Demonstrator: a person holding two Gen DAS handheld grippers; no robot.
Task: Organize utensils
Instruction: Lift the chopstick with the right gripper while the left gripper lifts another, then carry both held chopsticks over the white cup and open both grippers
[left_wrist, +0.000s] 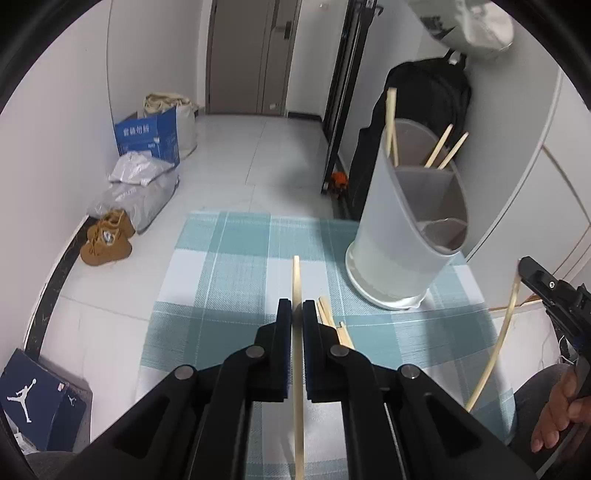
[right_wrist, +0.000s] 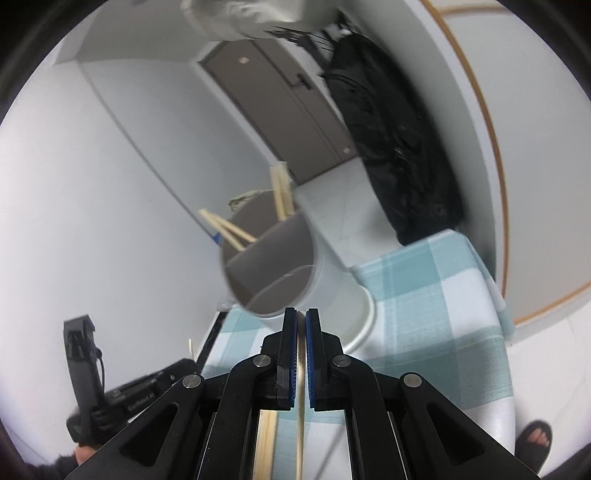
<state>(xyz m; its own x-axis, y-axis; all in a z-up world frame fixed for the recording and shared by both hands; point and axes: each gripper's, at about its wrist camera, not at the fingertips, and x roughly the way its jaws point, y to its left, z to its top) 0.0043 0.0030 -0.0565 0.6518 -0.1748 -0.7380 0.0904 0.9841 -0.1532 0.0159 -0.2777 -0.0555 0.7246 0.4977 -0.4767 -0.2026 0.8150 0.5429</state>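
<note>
Left gripper (left_wrist: 297, 308), bottom centre of its view: jaws closed on 1 chopstick (left_wrist: 296, 280), long axis running straight up the frame. Right gripper (right_wrist: 301, 321) likewise clamps 1 chopstick (right_wrist: 301, 391), pointing at the holder (left_wrist: 410, 229), upper right on the checked cloth (left_wrist: 229, 266). Advice: tip each stick upright, enter the compartment holding the 4 chopsticks.

White walls (left_wrist: 66, 122), tiled floor (left_wrist: 236, 155), grey door (left_wrist: 255, 55)
</note>
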